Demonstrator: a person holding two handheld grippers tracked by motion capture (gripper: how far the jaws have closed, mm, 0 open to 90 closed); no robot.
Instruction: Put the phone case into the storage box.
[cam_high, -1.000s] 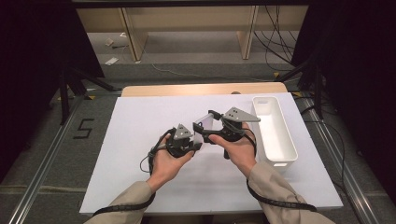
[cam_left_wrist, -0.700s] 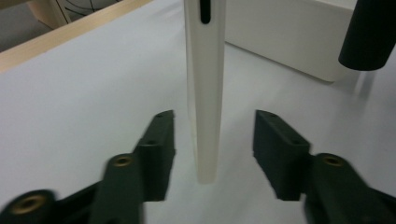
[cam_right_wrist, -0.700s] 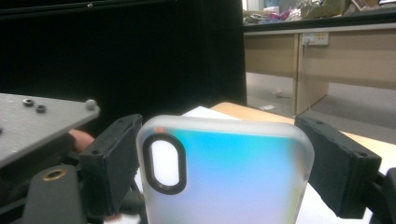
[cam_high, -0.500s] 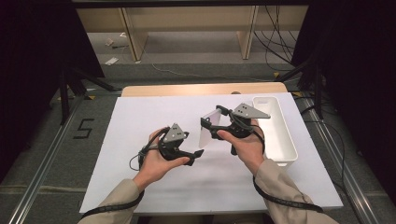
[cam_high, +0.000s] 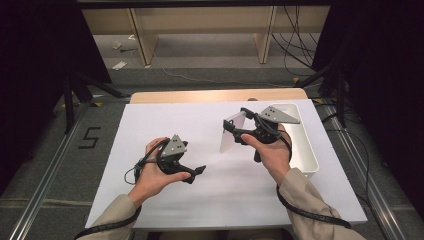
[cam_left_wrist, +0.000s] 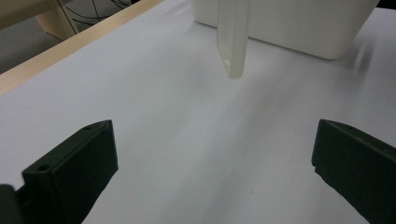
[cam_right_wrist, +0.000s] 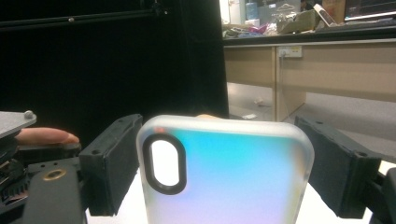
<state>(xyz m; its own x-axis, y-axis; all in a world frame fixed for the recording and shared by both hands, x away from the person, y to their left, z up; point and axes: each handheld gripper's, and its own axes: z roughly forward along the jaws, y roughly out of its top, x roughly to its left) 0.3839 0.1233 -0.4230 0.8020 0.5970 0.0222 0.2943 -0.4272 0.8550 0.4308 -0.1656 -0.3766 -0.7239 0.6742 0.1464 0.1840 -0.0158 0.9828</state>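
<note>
A translucent, frosted phone case with an oval camera cutout hangs upright above the white tabletop. My right gripper is shut on it. In the right gripper view the case sits between the two black jaws, which press on its sides. My left gripper is held low at the left of the table, apart from the case. Its jaws have just been opening and stand wide with nothing between them. In the left gripper view the case hangs ahead, edge on.
A long white bin stands at the table's right side, just beyond the right hand; it is also in the left gripper view. A wooden strip runs along the table's far edge. Dark stands and cables lie on the floor around.
The left gripper has come away from the case, opened its jaws and moved left and nearer the person. The right gripper has carried the case a little to the right, toward the bin.
</note>
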